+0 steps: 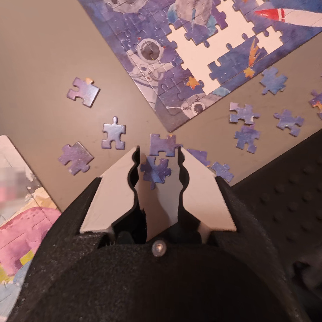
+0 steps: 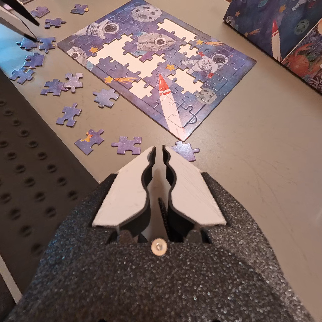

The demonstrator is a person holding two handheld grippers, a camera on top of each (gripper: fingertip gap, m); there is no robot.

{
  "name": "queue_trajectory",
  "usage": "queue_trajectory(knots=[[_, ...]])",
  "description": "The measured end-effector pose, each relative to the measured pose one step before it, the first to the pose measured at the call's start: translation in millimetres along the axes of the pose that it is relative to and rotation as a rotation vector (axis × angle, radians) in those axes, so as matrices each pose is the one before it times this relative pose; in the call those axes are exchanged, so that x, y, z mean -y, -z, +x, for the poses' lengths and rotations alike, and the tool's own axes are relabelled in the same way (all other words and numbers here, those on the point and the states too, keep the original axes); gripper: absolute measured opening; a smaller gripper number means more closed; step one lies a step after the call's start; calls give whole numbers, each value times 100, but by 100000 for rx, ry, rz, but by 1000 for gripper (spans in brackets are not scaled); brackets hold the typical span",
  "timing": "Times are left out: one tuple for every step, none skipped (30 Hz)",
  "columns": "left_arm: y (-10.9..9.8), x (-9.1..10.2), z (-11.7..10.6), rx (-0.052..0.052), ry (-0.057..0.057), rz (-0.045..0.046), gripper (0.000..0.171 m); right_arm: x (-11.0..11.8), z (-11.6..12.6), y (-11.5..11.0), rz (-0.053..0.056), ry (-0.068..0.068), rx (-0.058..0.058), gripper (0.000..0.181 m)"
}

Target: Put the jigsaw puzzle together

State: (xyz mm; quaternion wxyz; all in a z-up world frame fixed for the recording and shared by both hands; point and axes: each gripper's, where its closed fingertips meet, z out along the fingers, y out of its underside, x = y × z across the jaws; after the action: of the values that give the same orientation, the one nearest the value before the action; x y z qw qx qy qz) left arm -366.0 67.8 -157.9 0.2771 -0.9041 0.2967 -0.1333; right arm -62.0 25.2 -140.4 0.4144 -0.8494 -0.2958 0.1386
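Note:
The space jigsaw board (image 2: pixel 240 69) lies flat with several white gaps in its middle; it also shows in the left wrist view (image 1: pixel 122 34). Several loose blue-purple pieces lie around it. My left gripper (image 1: pixel 158 149) is open and low over two loose pieces, one (image 1: pixel 163 145) at the fingertips and one (image 1: pixel 155 171) between the fingers. It also shows at the top left of the right wrist view (image 2: pixel 29 33). My right gripper (image 2: pixel 158 148) is nearly closed and empty, just short of the board's near corner. A purple piece (image 2: pixel 184 150) lies beside its right fingertip.
A black perforated mat (image 2: pixel 26 156) borders the table on the left and shows in the left wrist view (image 1: pixel 278 191). A puzzle box (image 2: pixel 278 34) stands at the back right. A second, pink puzzle (image 1: pixel 26 226) lies at the left. More loose pieces (image 1: pixel 114 135) (image 2: pixel 127 144) are scattered about. My hands' fingertips stand some 30 cm from each other.

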Motion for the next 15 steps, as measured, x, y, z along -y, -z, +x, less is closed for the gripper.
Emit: queue_trajectory(knots=[[-283, -63, 77, 342, -870, -945, 43, 6, 13, 0, 71, 8, -29, 7], [-249, -107, 171, -305, -830, -1001, 43, 14, 6, 2, 38, -79, 19, 7], [-207, -100, 141, -225, -626, -801, 43, -12, 12, -3, -14, -179, 84, 7], [-155, -67, 53, 254, -463, -393, 43, -3, 17, -19, -58, -249, 145, 7], [-156, -117, 41, 201, -272, -503, 43, -7, 8, -17, -86, -321, 168, 7], [-166, -198, -36, 702, -303, -725, 43, -27, 31, -39, -238, -500, 249, 7], [-30, 8, -146, 1637, -787, 746, 40, -63, 36, -53, -501, -724, 332, 7], [-8, -31, 29, 321, -203, 470, 40, -62, 36, -44, -582, -612, 234, 7], [4, 8, 9, 116, 454, 390, 39, -21, -35, -26, -510, -101, 278, 7], [-4, 25, -27, 375, 458, 509, 38, 23, -151, -46, -631, 321, 754, 7], [1, 36, -50, 564, 386, 512, 31, 50, -353, -117, -1326, 740, 1664, 7], [-9, 36, -27, 445, 802, 574, 31, 94, -493, -181, -2477, 1220, 1965, 7], [-15, 42, -16, 585, 935, 924, 31, 288, -575, -210, -2701, 1807, 1749, 7], [11, 15, 9, 451, 678, 1126, 30, 608, -664, -235, -1898, 2363, 1658, 8], [87, 32, 43, 112, 328, 1121, 30, 930, -786, -272, -727, 2438, 1999, 9]])
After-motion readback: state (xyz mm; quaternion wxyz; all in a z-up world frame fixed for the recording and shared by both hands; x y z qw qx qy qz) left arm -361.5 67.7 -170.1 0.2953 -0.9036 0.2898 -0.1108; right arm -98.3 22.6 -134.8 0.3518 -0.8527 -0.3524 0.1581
